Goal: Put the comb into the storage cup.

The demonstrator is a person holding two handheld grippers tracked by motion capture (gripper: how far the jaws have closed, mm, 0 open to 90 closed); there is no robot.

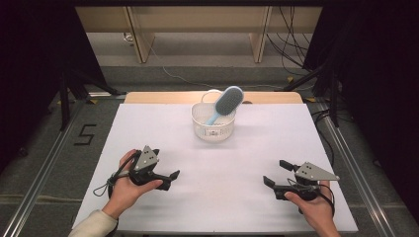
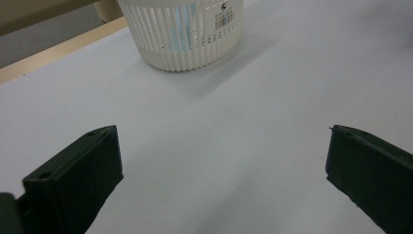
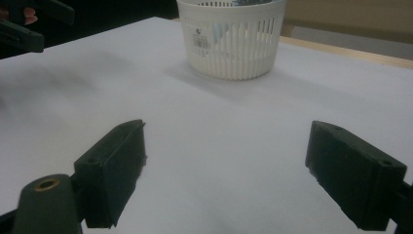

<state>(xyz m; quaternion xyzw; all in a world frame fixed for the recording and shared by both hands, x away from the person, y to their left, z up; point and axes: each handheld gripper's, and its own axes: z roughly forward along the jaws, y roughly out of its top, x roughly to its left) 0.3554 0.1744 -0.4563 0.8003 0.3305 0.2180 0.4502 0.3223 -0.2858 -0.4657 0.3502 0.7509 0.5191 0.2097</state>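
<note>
High view: hairbrush (image 1: 226, 103) upright in white basket (image 1: 213, 129), both grippers apart.

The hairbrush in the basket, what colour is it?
Light blue hairbrush, clearest in the high view.

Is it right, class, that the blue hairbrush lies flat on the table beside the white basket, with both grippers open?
Not quite. The high view shows the blue hairbrush standing tilted inside the white basket, not beside it. Left gripper and right gripper are open.
</note>
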